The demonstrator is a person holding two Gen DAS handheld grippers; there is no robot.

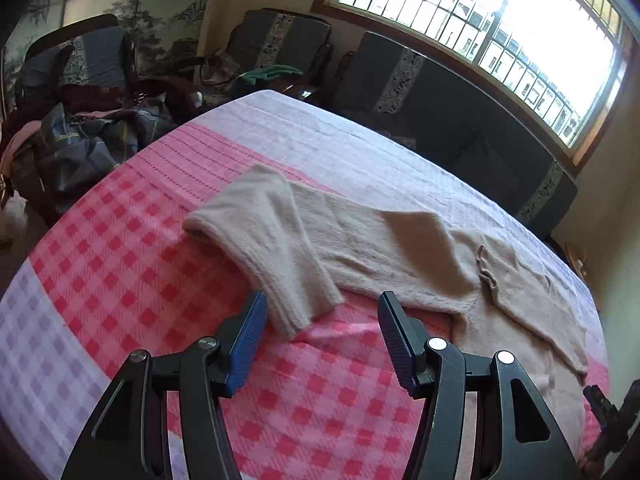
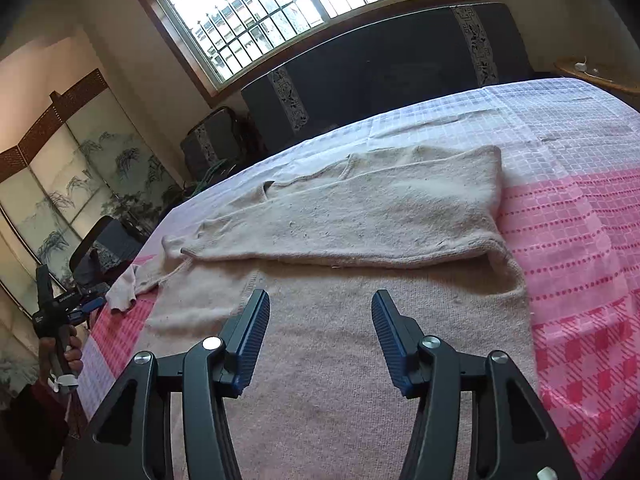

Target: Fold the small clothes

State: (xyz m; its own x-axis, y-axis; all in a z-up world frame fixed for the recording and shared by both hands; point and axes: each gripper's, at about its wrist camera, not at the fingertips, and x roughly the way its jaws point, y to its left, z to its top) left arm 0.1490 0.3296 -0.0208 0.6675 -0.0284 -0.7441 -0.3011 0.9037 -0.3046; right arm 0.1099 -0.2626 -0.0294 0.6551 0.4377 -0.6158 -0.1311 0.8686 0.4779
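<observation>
Beige knit sweater (image 2: 360, 216) flat on pink checked bedspread (image 1: 140, 280), one side folded over | left gripper (image 1: 320, 336) and right gripper (image 2: 318, 336) both released, empty | mid-fold | next: probably grab cuff, fold across.

1. Pink and white checked blanket (image 1: 120, 264) under and ahead of my jaws, covering the whole surface.
2. Barred window (image 2: 256, 4) high ahead of both my jaws, very bright.
3. Dark sofa (image 2: 380, 80) with patterned strips below it, beyond the blanket's far edge.
4. Painted folding screen (image 2: 80, 168) far left of my right jaws.
5. Pile of clothes (image 1: 80, 136) up left of my left jaws, off the blanket.
</observation>
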